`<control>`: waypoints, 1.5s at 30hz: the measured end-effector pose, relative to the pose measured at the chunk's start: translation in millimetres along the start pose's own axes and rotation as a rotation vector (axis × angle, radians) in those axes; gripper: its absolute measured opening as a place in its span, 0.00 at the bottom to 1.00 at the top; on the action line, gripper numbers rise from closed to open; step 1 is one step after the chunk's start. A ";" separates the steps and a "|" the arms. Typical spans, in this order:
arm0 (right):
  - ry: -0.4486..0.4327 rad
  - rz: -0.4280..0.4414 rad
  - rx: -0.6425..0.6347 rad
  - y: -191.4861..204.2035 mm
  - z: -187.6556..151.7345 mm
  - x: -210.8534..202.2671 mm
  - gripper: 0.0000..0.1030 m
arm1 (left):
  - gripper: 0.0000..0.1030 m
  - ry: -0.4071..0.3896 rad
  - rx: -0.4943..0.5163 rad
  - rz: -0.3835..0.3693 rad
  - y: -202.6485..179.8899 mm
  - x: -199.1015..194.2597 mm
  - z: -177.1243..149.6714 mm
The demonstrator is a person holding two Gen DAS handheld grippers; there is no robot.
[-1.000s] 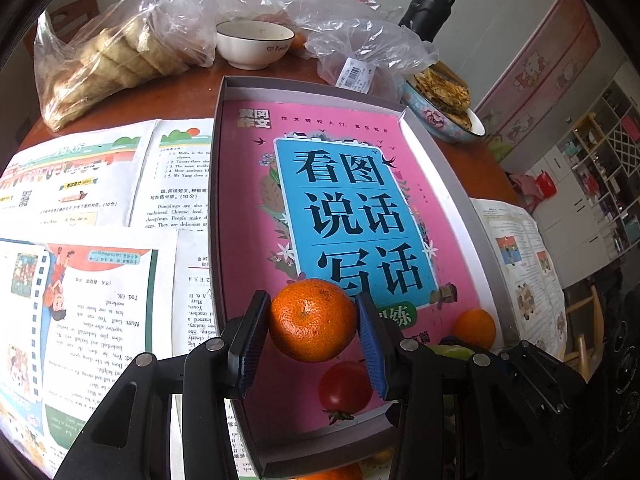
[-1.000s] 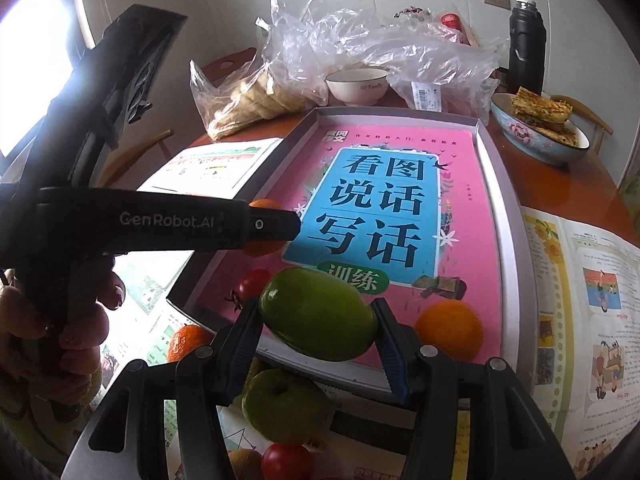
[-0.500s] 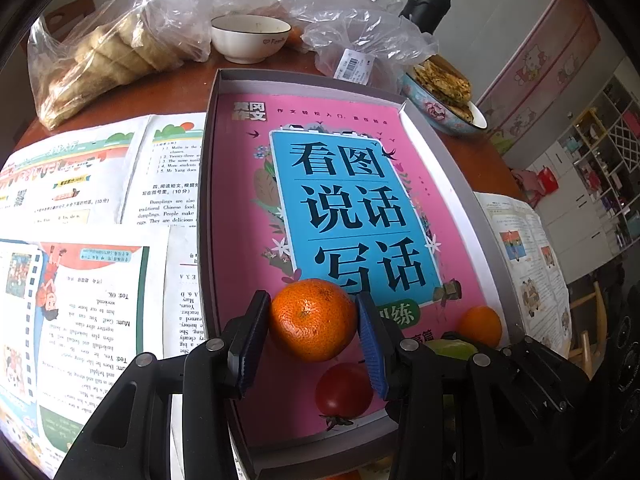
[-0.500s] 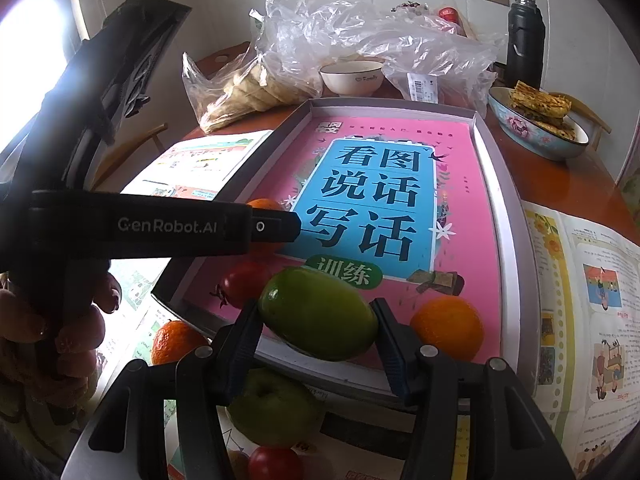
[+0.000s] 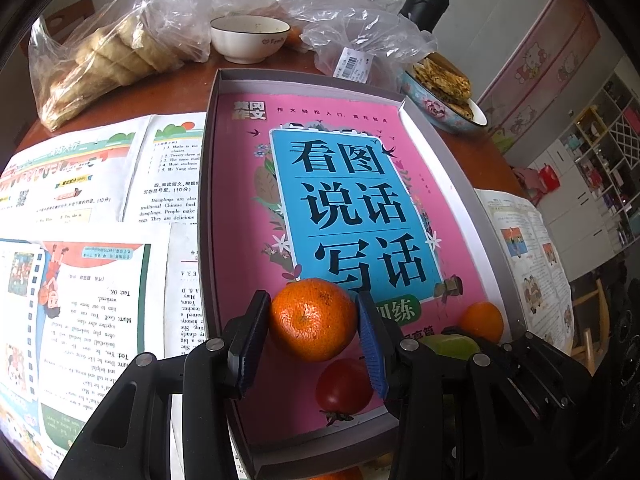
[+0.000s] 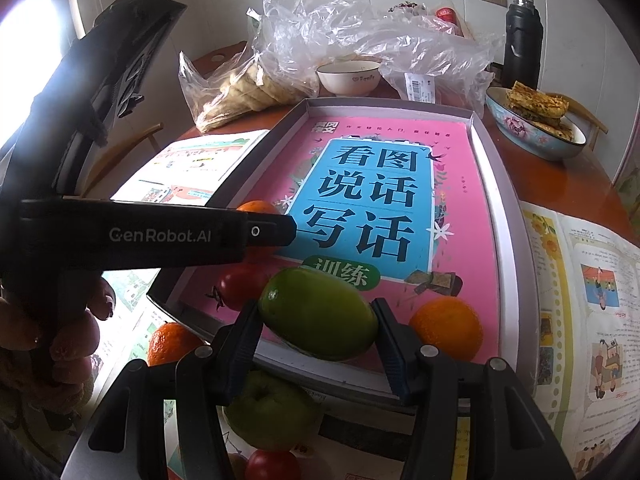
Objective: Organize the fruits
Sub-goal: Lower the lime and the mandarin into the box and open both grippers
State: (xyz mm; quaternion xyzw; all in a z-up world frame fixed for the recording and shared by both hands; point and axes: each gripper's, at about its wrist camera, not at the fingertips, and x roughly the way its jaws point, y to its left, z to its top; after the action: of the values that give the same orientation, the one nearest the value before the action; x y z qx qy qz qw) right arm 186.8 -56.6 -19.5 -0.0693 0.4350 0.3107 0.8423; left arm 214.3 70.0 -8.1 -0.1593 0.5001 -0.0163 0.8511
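My left gripper [image 5: 314,336] is shut on a mandarin [image 5: 313,319], held above the near left part of the grey tray [image 5: 208,184] lined with a pink book. A red tomato [image 5: 343,389] lies in the tray just below it, and a second mandarin [image 5: 481,321] sits at the near right. My right gripper [image 6: 318,338] is shut on a green mango [image 6: 318,313] over the tray's near rim [image 6: 508,248]. In the right wrist view, the left gripper's black body [image 6: 152,236] crosses from the left, held by a hand [image 6: 60,336].
Outside the tray's near edge lie a green apple [image 6: 266,410], a mandarin [image 6: 170,342] and a tomato [image 6: 272,466]. Open booklets [image 5: 80,240] flank the tray. Behind stand a white bowl [image 5: 249,38], plastic bags [image 5: 120,52], a dish of pancakes [image 6: 538,126] and a black flask [image 6: 522,40].
The camera views shifted slightly, with the tray sitting a little lower in frame. Both grippers keep their fruits.
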 end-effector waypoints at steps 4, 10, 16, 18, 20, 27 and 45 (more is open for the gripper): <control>0.000 0.009 0.008 -0.3 0.0 0.1 0.54 | 0.44 0.000 0.001 0.001 -0.2 0.2 0.4; -0.008 0.010 -0.002 1.8 1.0 -2.5 0.54 | 0.44 0.001 -0.002 0.000 0.1 -1.0 -1.3; -0.021 0.023 -0.002 2.7 0.3 -7.4 0.54 | 0.44 0.004 -0.004 0.001 0.3 -2.6 -3.0; -0.024 0.024 -0.004 3.3 0.0 -8.7 0.54 | 0.44 0.005 -0.003 0.002 -0.1 -2.6 -3.2; -0.024 0.023 -0.005 3.6 -0.7 -9.4 0.54 | 0.44 0.007 -0.005 -0.001 -0.4 -2.6 -3.3; -0.026 0.019 -0.005 3.7 -1.2 -11.9 0.55 | 0.50 0.008 -0.006 -0.002 -1.2 -5.3 -6.6; -0.043 0.004 -0.008 4.2 0.0 -19.1 0.60 | 0.58 0.006 -0.009 -0.014 -3.9 -7.9 -4.8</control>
State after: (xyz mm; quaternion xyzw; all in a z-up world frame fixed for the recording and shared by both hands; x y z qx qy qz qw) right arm 176.2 -62.1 -4.0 -0.0652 0.4157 0.3157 0.8504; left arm 206.7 66.6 -2.4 -0.1668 0.5015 -0.0205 0.8487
